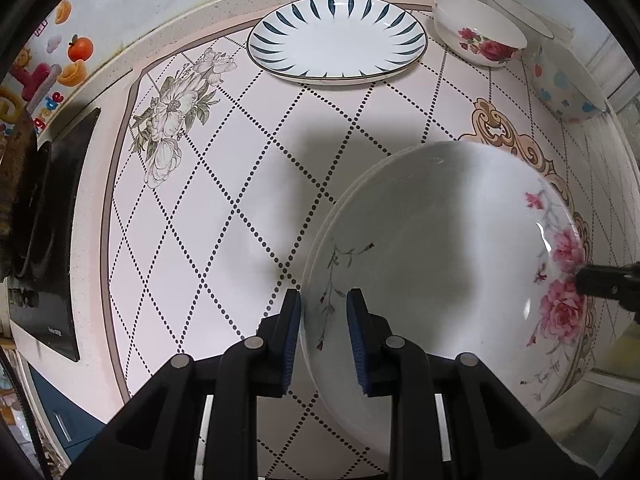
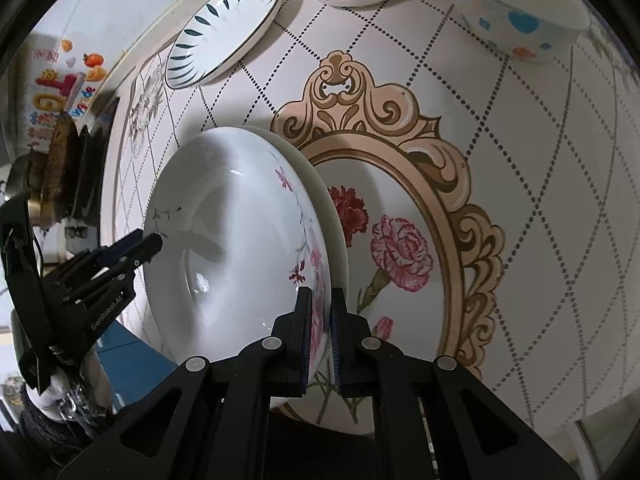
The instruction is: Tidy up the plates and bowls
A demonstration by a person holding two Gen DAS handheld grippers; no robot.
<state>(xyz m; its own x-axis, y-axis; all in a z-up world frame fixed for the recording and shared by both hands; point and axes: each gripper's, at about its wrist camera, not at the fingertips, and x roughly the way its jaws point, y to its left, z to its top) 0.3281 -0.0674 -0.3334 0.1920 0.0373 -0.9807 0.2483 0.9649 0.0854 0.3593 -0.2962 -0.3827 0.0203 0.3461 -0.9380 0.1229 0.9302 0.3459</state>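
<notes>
Floral plate (image 1: 440, 264) sits on a plain plate beneath it, on the patterned counter mat (image 1: 240, 184), pinched at opposite rim edges by both grippers: left gripper (image 1: 323, 320) clamps the near rim, right gripper (image 2: 320, 320) clamps the rose-printed rim. Risk, judged: thin rim grips may slip if the hands tilt unevenly, knocking the plate below. Blue-leaf plate (image 1: 338, 38) and rose bowl (image 1: 478, 28) sit well apart. Readable: "GenRobot.AI" on the left gripper's body.

A pink countertop mat (image 1: 248, 184) printed with dotted diamonds, a grey flower and an ornate gold frame; black induction cooktop (image 1: 52, 240) beside it; fruit stickers (image 1: 76, 50) on the wall.
</notes>
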